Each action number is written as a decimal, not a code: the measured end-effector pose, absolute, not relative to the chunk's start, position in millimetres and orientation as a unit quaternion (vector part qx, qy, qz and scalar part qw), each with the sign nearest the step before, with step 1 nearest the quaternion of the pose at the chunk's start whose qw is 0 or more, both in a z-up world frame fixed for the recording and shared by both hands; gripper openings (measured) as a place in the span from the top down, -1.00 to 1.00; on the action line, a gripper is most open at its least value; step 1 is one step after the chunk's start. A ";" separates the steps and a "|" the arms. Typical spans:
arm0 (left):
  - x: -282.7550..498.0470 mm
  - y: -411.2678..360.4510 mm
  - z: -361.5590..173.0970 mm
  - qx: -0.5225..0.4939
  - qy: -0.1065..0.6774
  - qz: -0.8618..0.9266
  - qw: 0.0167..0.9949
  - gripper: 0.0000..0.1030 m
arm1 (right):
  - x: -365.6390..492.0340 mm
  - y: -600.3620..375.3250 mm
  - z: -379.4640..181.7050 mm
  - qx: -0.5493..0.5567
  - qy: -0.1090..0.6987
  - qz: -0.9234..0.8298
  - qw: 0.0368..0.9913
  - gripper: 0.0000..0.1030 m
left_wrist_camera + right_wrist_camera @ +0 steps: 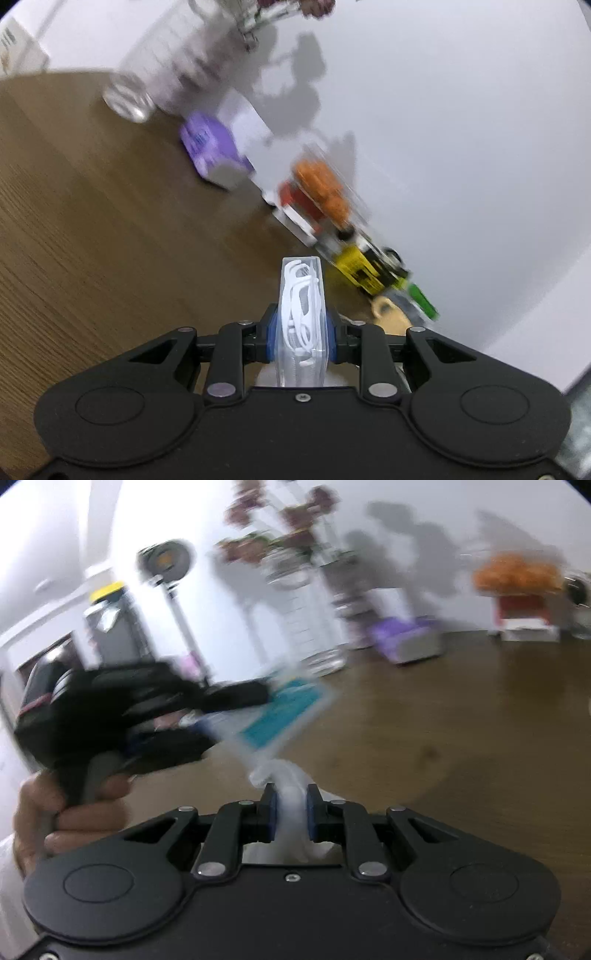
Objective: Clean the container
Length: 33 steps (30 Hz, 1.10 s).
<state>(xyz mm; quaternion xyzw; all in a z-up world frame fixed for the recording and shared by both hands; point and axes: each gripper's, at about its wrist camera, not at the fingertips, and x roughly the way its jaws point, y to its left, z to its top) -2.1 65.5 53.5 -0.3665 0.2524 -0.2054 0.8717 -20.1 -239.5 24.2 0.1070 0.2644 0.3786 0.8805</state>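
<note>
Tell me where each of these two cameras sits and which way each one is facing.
Left wrist: sits on the left gripper, looking along its jaws, shut on a clear container of white picks, across the wooden table toward the wall; no hand shows.
Right wrist: sits on the right gripper, jaws shut on a white wipe, facing the left gripper and the hand holding it.
Shared: the container, the table, the purple box, orange items.
</note>
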 end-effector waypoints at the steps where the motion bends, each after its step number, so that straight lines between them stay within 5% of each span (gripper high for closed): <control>1: -2.6 63.9 51.6 -0.365 0.256 -0.212 0.870 0.51 | -17.2 -246.3 25.8 0.118 0.258 0.369 0.885 0.69; 10: -16.1 37.2 43.6 -0.304 0.264 -0.250 0.881 0.51 | 8.8 -263.8 45.3 0.171 0.215 0.406 0.872 0.68; 23: -42.9 -50.9 45.6 0.038 0.241 -0.220 0.944 0.51 | 12.4 -258.3 62.9 0.068 0.240 0.372 0.894 0.68; 29: -47.5 -51.0 45.6 0.035 0.234 -0.232 0.943 0.51 | -9.6 -236.3 66.7 0.010 0.257 0.464 0.848 0.68; 33: -52.7 -31.8 53.7 -0.020 0.224 -0.256 0.940 0.51 | 19.8 -271.1 61.1 0.099 0.256 0.363 0.891 0.68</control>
